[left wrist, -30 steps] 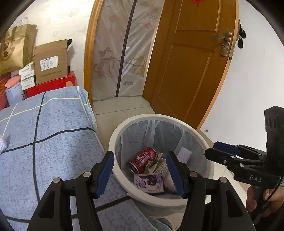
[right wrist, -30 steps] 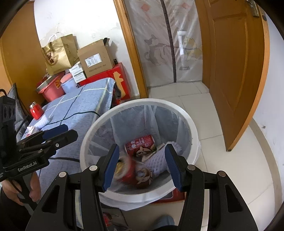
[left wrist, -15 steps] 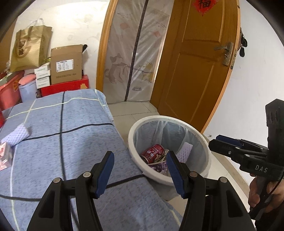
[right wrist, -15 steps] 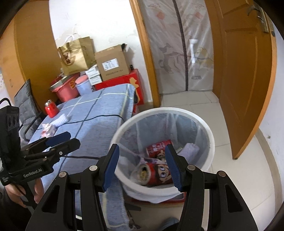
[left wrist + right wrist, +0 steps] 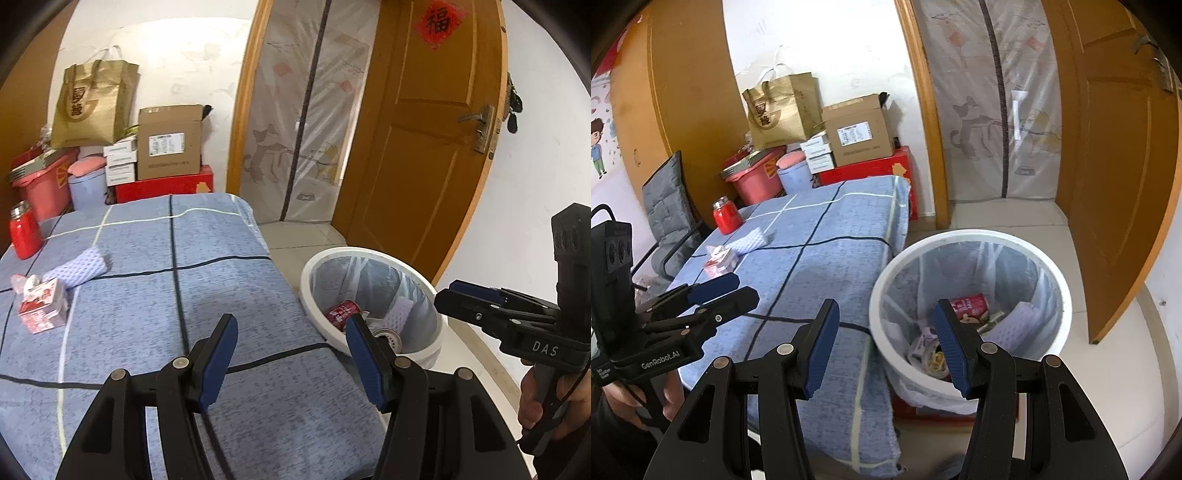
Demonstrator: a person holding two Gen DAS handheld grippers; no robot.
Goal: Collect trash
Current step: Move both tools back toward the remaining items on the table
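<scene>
A white trash bin (image 5: 373, 258) with a clear liner stands on the floor right of the table (image 5: 229, 280); it also shows in the right wrist view (image 5: 967, 236). It holds a red can (image 5: 341, 312), a second can (image 5: 932, 354) and a white sponge (image 5: 1021, 325). On the blue cloth lie a red-and-white carton (image 5: 42, 306) and a pale purple sponge (image 5: 79, 267). My left gripper (image 5: 290, 356) is open and empty over the table's near right part. My right gripper (image 5: 884, 345) is open and empty, between table edge and bin.
A red jar (image 5: 24, 232) stands at the table's far left. Boxes (image 5: 170, 142), a paper bag (image 5: 94, 103) and tubs are stacked behind the table. A wooden door (image 5: 428, 147) stands open right of the bin. A grey chair (image 5: 668, 210) is beside the table.
Both grippers have pulled back and swung left, from over the bin toward the table. The can dropped from the right gripper now lies in the bin.
</scene>
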